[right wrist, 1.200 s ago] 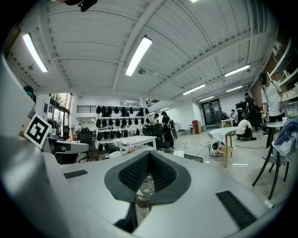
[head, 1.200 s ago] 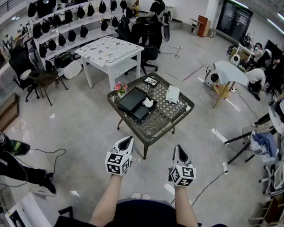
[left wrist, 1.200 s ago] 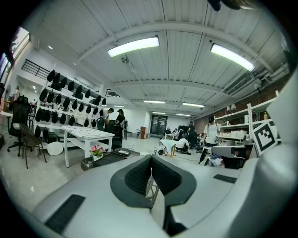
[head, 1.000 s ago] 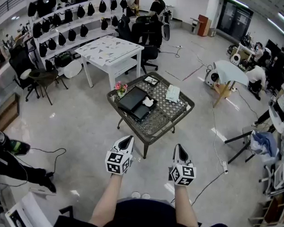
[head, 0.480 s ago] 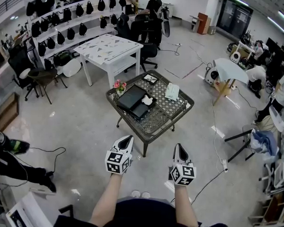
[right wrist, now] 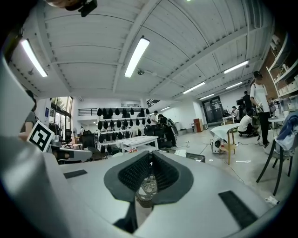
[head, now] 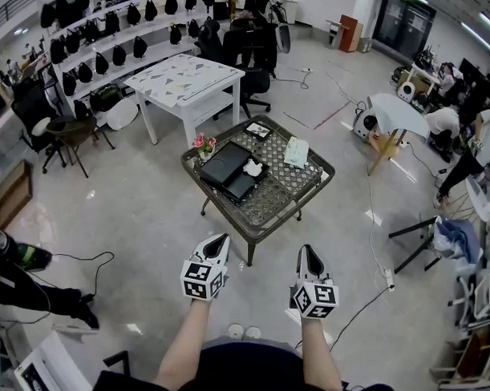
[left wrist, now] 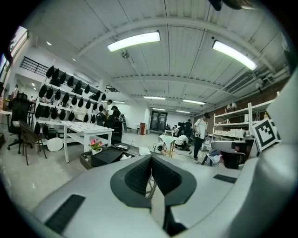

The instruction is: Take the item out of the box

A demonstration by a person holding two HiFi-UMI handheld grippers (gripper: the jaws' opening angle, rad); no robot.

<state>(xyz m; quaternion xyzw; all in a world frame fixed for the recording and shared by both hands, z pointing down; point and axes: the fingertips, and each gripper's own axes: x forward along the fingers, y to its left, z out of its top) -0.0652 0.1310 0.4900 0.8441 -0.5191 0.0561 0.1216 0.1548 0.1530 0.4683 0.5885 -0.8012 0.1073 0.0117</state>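
A black box [head: 226, 171] lies open on a low glass-topped table [head: 320, 188] a few steps ahead of me. A white item [head: 251, 168] rests in it at its right side. The box [left wrist: 108, 155] also shows far off in the left gripper view. My left gripper [head: 219, 239] and right gripper [head: 306, 251] are held side by side in front of my body, well short of the table. Both point toward it. The left gripper [left wrist: 151, 158] and the right gripper [right wrist: 151, 156] have their pads together with nothing between them.
The low table also carries a pot of pink flowers [head: 202, 143], a white packet [head: 297, 154] and a small framed picture [head: 258, 131]. A white table [head: 185, 76] stands behind it, a round table [head: 398, 117] and people to the right. A power strip [head: 386, 277] lies on the floor.
The head view has shifted a little, so the low table sits slightly higher and more to the left. Both grippers keep their place and stay shut.
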